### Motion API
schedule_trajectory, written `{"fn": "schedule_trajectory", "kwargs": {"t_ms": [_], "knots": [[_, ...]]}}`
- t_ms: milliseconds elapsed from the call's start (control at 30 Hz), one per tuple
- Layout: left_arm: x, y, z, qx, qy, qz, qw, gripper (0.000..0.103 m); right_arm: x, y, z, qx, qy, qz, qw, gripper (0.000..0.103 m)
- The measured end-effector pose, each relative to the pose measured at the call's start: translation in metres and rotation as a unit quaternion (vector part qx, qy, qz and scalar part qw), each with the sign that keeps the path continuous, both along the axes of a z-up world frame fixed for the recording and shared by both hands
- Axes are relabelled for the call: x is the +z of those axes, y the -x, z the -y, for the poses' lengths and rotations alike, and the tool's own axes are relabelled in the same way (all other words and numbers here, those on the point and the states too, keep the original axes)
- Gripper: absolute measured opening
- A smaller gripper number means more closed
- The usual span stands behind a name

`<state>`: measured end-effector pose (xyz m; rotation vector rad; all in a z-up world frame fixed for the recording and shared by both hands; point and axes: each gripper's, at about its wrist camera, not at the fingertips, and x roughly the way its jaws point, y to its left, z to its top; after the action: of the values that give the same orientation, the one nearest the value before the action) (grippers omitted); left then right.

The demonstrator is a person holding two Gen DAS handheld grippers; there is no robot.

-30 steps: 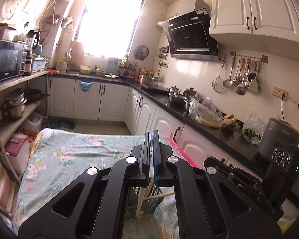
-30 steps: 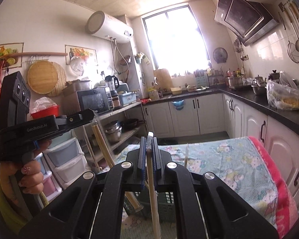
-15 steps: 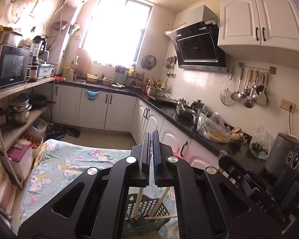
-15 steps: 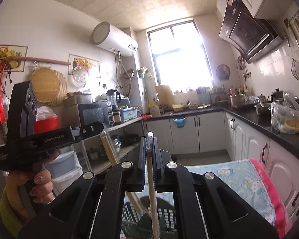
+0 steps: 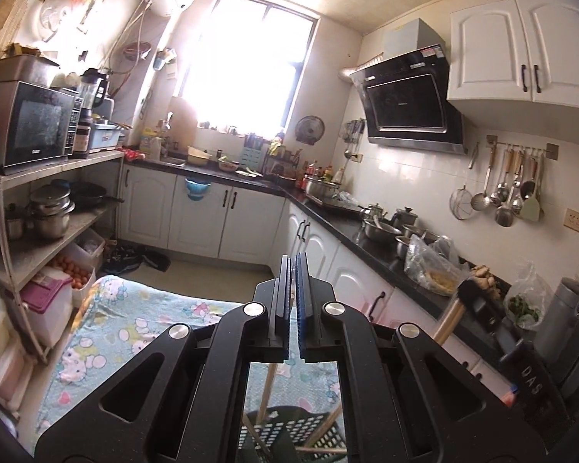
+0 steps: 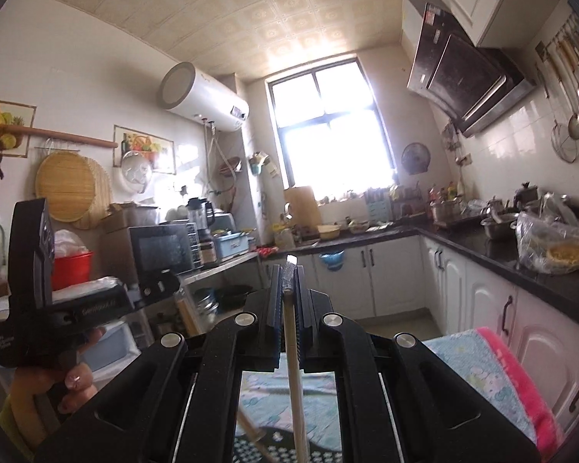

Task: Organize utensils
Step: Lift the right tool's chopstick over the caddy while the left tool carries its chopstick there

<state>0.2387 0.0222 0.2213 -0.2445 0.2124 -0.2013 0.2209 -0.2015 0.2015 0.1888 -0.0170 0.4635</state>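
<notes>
Chopstick clamped in right gripper; basket under left gripper.

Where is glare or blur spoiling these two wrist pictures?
Left wrist view: the bright kitchen window blows out white, and the other black handheld gripper smears with motion blur. Right wrist view: the same window flares; the pale wooden utensil handle stays sharp.

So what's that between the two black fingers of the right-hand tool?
A pale wooden utensil handle, pinched upright between the right gripper fingers; its lower end drops toward the dark basket. The right wrist view shows it.
</notes>
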Motion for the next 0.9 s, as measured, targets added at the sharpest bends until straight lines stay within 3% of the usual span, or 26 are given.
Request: {"fn": "schedule_trajectory", "kwargs": {"t_ms": [200, 900], "knots": [[-0.013, -0.013, 0.003, 0.012, -0.015, -0.009, 0.9998, 0.001, -0.013, -0.018, 0.007, -0.008, -0.018, -0.008, 1.0, 0.006], [-0.075, -0.021, 0.017, -0.021, -0.035, -0.082, 0.9958, 0.001, -0.077, -0.045, -0.007, -0.01, -0.014, -0.089, 0.996, 0.006]]}}
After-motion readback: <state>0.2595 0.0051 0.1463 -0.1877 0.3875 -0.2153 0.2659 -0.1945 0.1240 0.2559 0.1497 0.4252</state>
